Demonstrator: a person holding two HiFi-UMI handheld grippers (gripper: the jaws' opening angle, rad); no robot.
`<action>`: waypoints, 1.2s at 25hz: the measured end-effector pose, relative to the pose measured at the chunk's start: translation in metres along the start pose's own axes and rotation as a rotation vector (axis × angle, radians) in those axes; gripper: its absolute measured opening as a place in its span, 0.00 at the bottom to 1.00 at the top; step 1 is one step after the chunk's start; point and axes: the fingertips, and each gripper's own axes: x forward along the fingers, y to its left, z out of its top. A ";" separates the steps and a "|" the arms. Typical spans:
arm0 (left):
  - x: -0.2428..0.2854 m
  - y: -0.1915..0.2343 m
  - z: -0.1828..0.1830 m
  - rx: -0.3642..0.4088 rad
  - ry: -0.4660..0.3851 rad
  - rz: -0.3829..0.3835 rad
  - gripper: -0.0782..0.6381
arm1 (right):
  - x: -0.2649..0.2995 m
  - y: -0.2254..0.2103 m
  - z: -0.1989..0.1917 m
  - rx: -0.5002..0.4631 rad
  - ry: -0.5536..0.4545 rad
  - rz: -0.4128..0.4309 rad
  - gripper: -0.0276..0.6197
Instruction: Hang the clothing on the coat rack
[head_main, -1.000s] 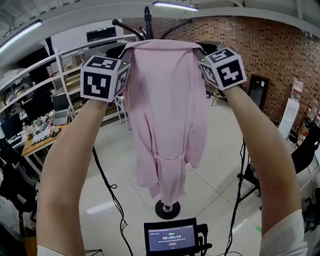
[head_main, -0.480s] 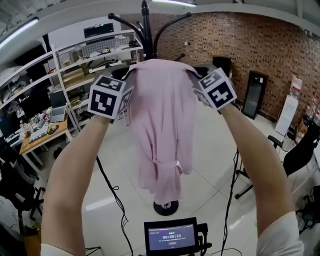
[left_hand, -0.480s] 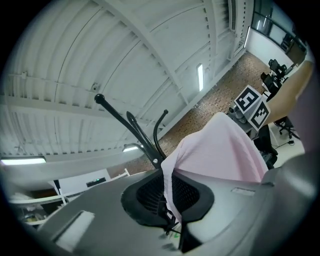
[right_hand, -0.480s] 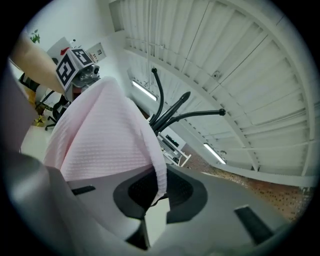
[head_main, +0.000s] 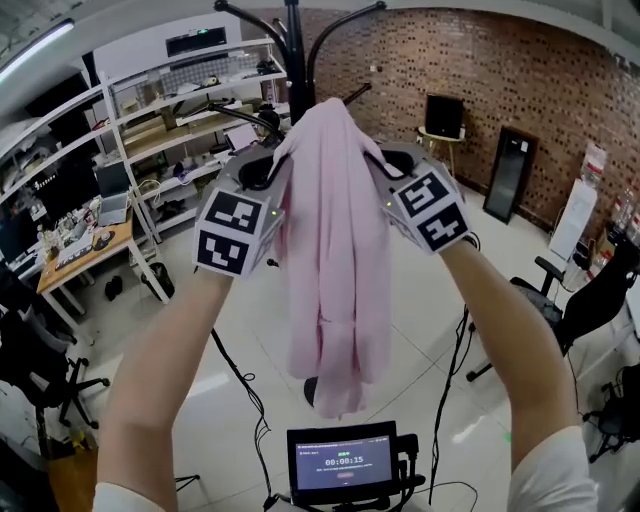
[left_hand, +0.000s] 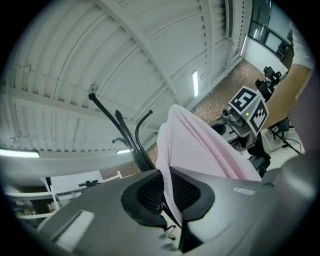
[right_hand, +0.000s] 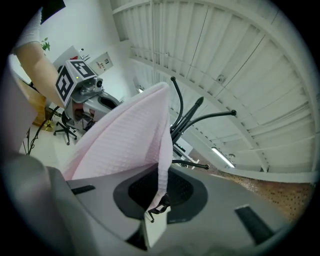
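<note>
A pale pink robe (head_main: 335, 250) hangs in long folds between my two raised grippers. My left gripper (head_main: 272, 178) is shut on the robe's upper edge (left_hand: 172, 150) at the left. On the right, my right gripper (head_main: 378, 172) is shut on the same edge (right_hand: 161, 170), with a small white tag below the pinch. The black coat rack (head_main: 292, 40) stands just behind the robe, its curved arms spread above it (left_hand: 120, 127) (right_hand: 187, 117). The rack's round base shows at the floor, partly hidden by the robe's hem.
Metal shelving (head_main: 190, 110) and a wooden desk (head_main: 85, 255) stand at the left. A brick wall (head_main: 480, 80) runs behind, with a chair (head_main: 590, 300) at the right. A small screen (head_main: 342, 462) sits at the bottom, cables trailing over the tiled floor.
Both grippers have come closer together and moved down the view, so the robe now hangs bunched in narrow folds instead of spread wide. More of the rack's top shows above it.
</note>
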 end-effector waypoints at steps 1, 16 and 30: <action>-0.003 -0.008 0.001 -0.018 -0.022 -0.009 0.14 | -0.002 0.006 0.002 0.002 -0.015 0.000 0.07; -0.051 -0.075 -0.043 -0.404 -0.149 -0.084 0.18 | -0.040 0.031 -0.013 0.152 -0.132 -0.065 0.14; -0.085 -0.119 -0.071 -0.583 -0.114 -0.088 0.18 | -0.065 0.049 -0.058 0.281 -0.100 -0.061 0.14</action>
